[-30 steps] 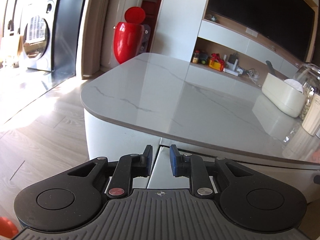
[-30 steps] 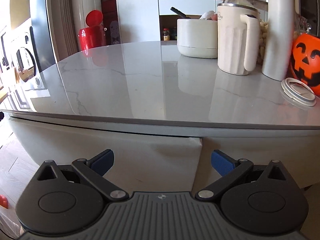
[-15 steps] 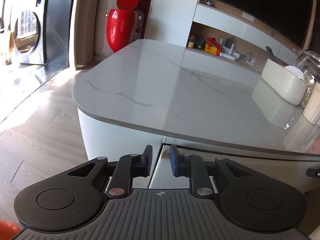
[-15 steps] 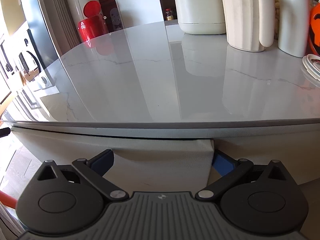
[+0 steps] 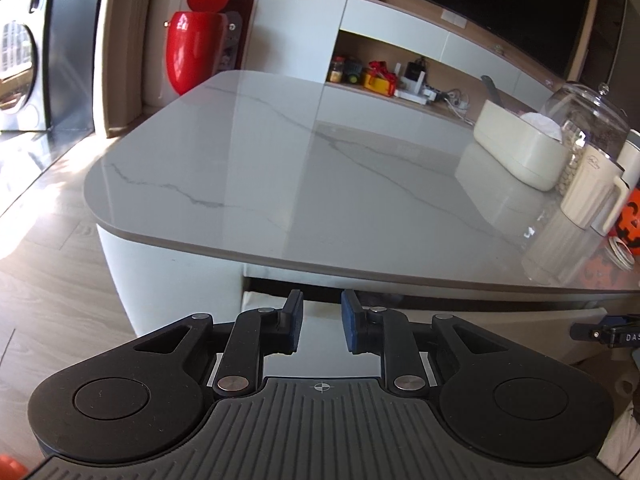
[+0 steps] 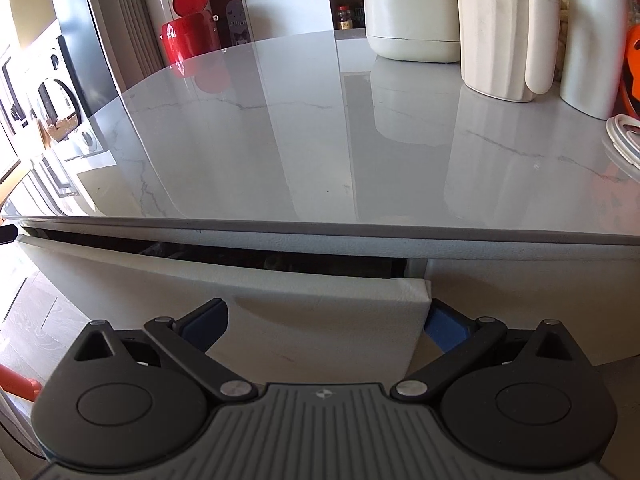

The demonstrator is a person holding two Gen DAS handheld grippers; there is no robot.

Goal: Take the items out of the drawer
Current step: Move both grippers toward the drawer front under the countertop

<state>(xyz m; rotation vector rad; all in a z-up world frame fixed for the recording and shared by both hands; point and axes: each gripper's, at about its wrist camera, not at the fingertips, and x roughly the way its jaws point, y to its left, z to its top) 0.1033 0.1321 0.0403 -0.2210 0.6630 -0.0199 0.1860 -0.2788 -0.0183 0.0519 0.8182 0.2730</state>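
Note:
A white drawer front under the grey marble countertop stands slightly pulled out, more at its right end, with a dark slit above it. What lies inside is too dark to tell. My right gripper is open wide across the front's right end, its right blue fingertip tucked behind the front's edge. In the left wrist view the same drawer front runs to the right. My left gripper sits before the drawer's left end, open with a narrow gap that holds nothing.
On the counter's right side stand a cream tub, a ribbed cream pitcher, a glass jar, an orange pumpkin and a jar lid. A red bin and a washing machine stand beyond on the wood floor.
The drawer has slid out from shut, opening a dark slit under the counter. The right gripper's right finger went behind the front's edge. Both grippers drew back a little.

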